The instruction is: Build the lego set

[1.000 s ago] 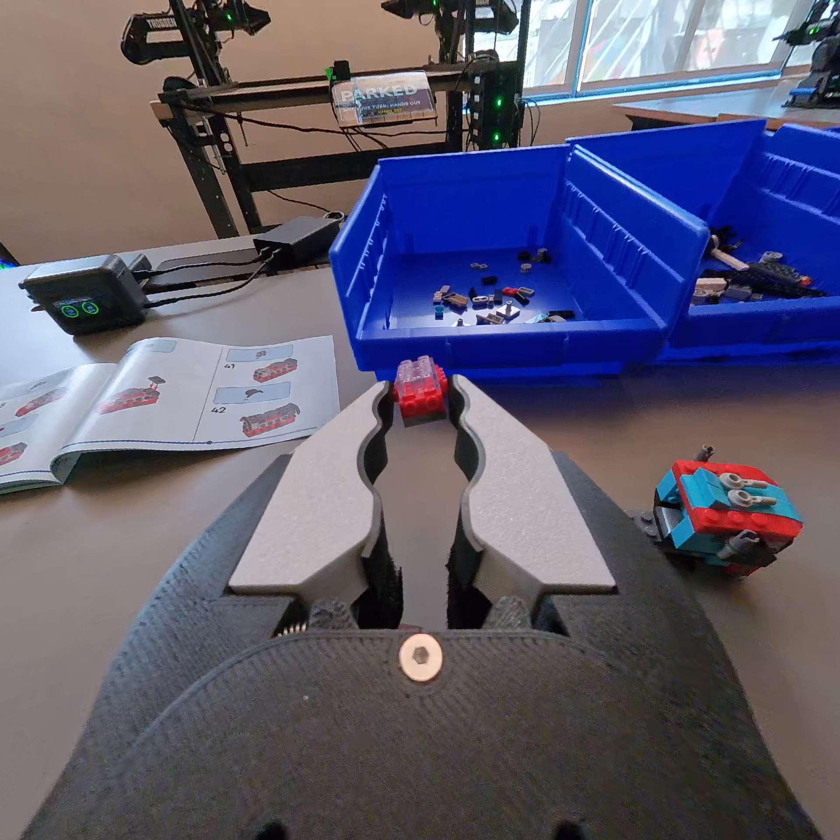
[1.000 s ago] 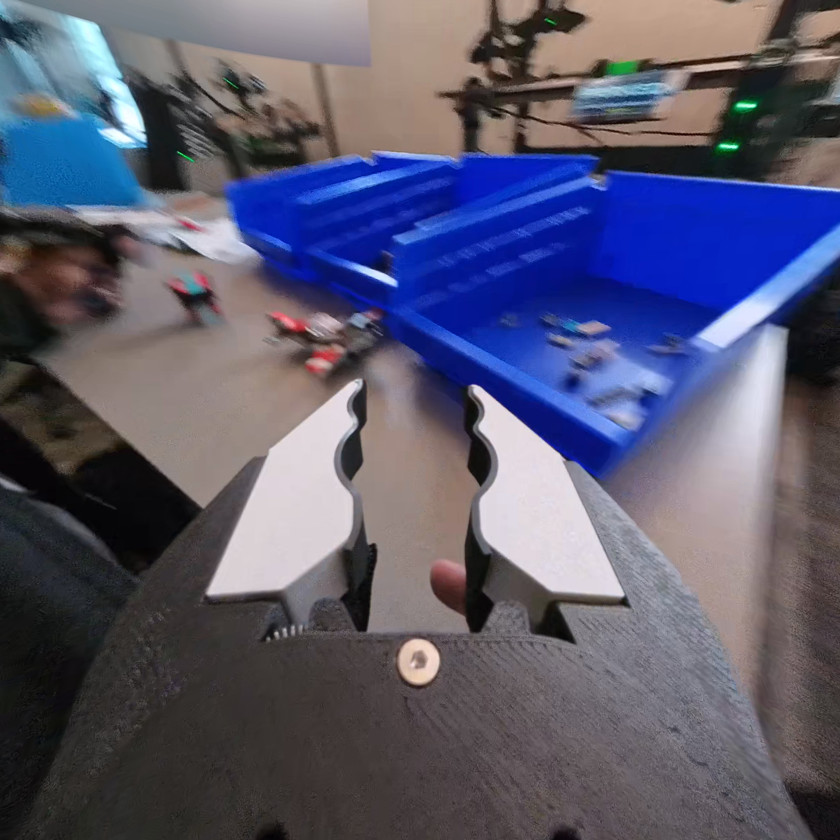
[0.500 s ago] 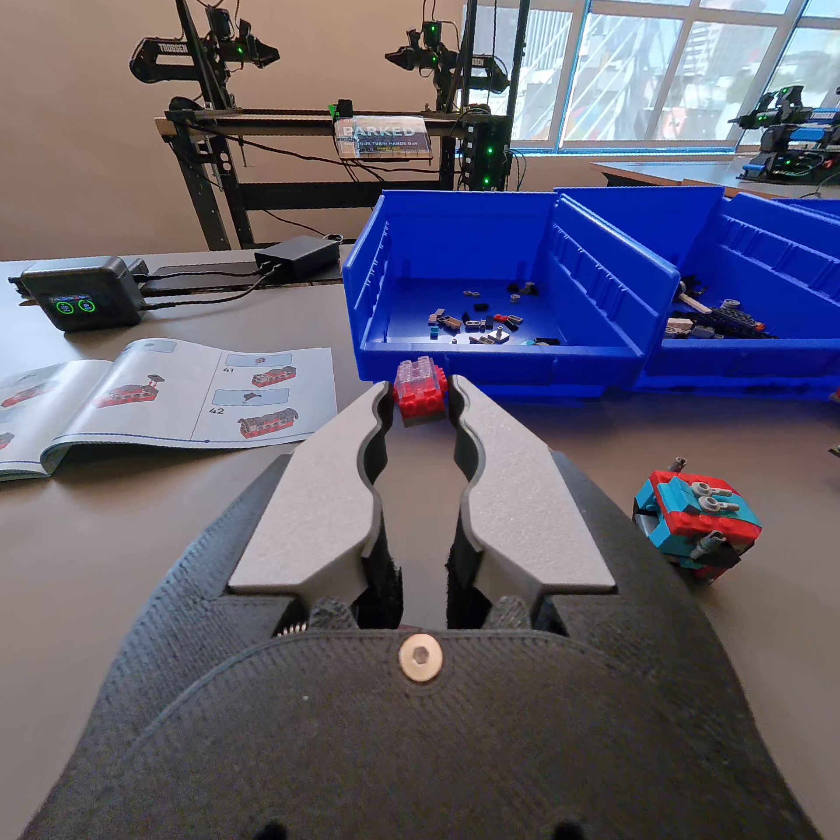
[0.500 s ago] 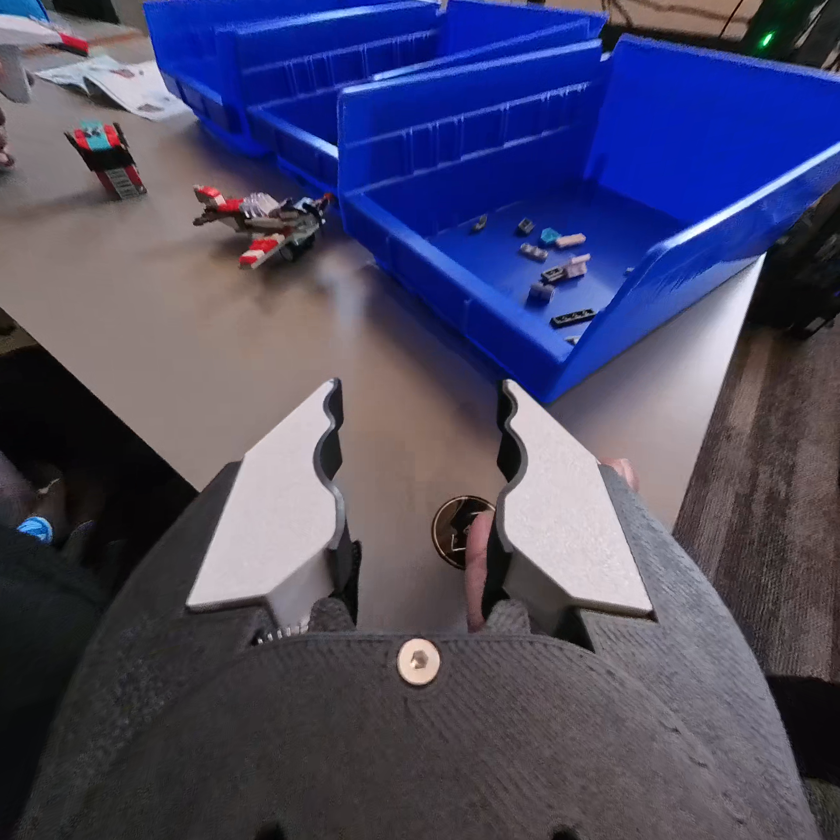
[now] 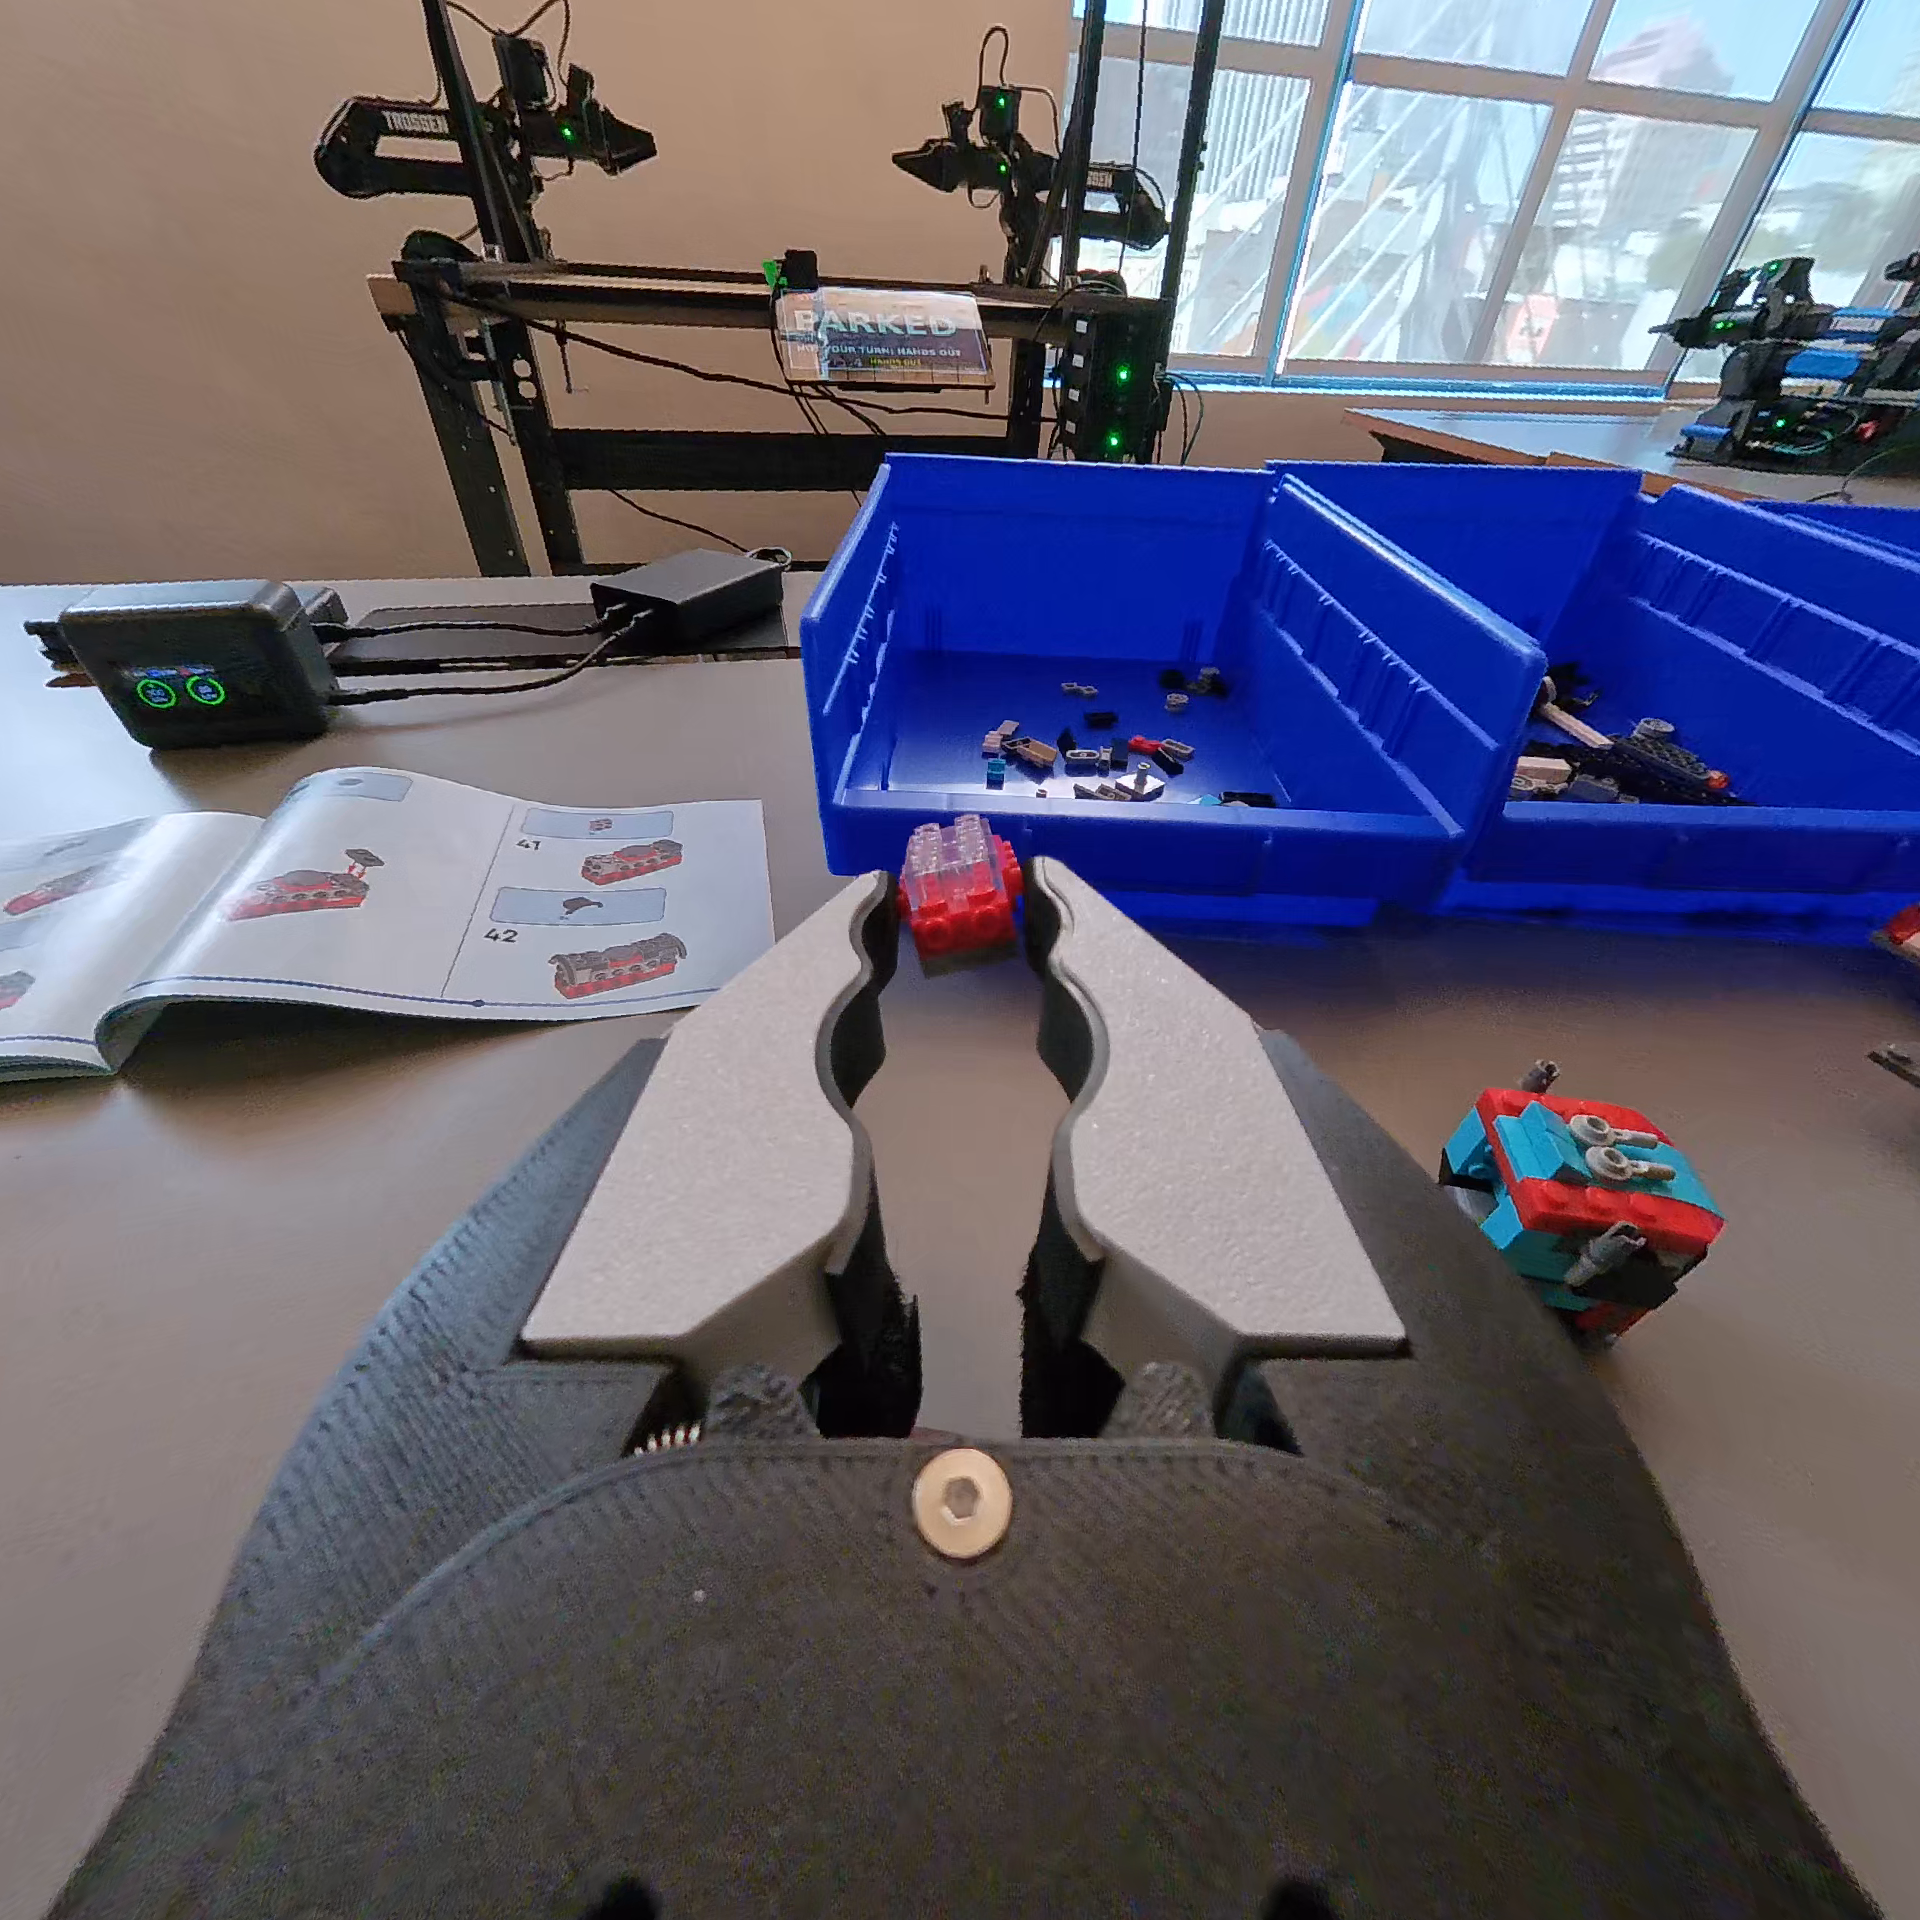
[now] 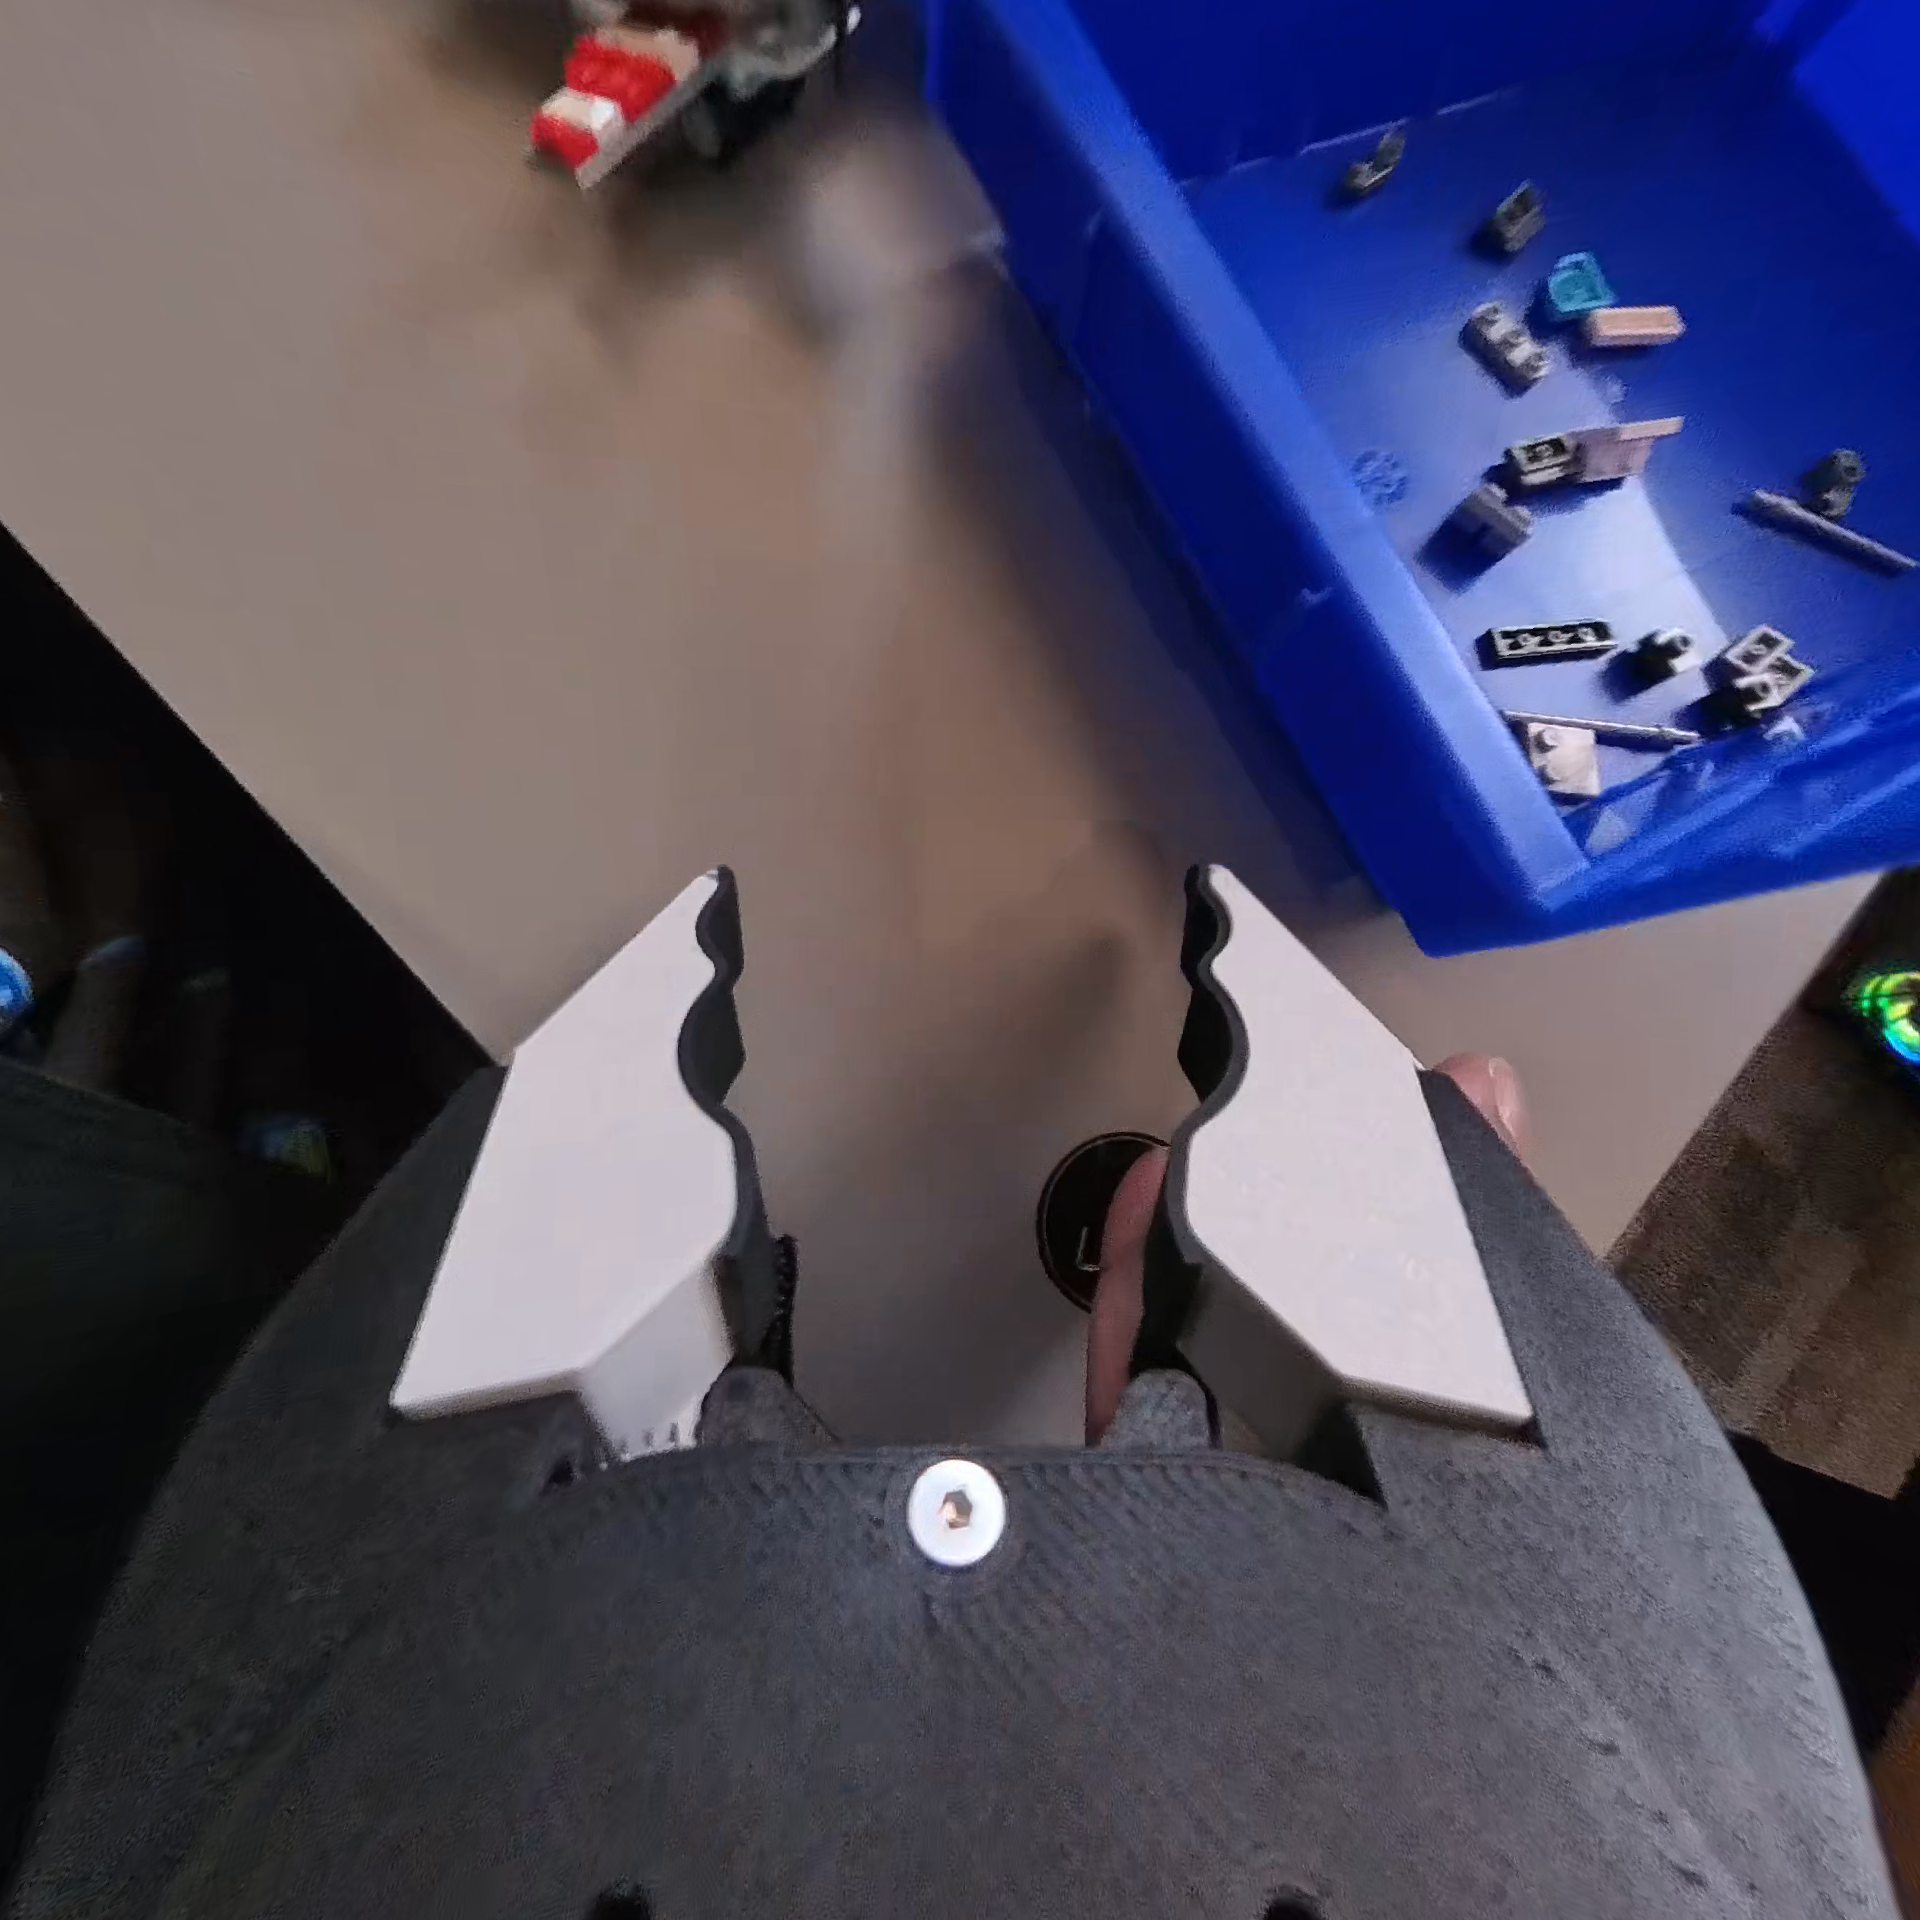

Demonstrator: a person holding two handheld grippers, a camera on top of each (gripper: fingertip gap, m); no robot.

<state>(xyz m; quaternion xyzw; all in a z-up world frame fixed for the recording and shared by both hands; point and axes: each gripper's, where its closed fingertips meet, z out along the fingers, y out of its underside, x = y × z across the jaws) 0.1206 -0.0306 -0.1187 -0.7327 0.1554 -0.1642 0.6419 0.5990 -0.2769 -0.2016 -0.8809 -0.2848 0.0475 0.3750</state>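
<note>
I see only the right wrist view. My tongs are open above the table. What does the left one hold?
Observer: The left tongs are shut on a small red piece with a clear top.
Operator: Is an instruction booklet there?
Observer: Yes, an open booklet lies on the table, left of those tongs.
Operator: Any finished part near it?
Observer: A red and teal block sits on the table to their right.

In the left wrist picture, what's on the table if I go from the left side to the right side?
Black box with green lights → open instruction booklet → small red and clear lego piece in the left gripper → blue bin of loose pieces → red and teal lego block.
</note>
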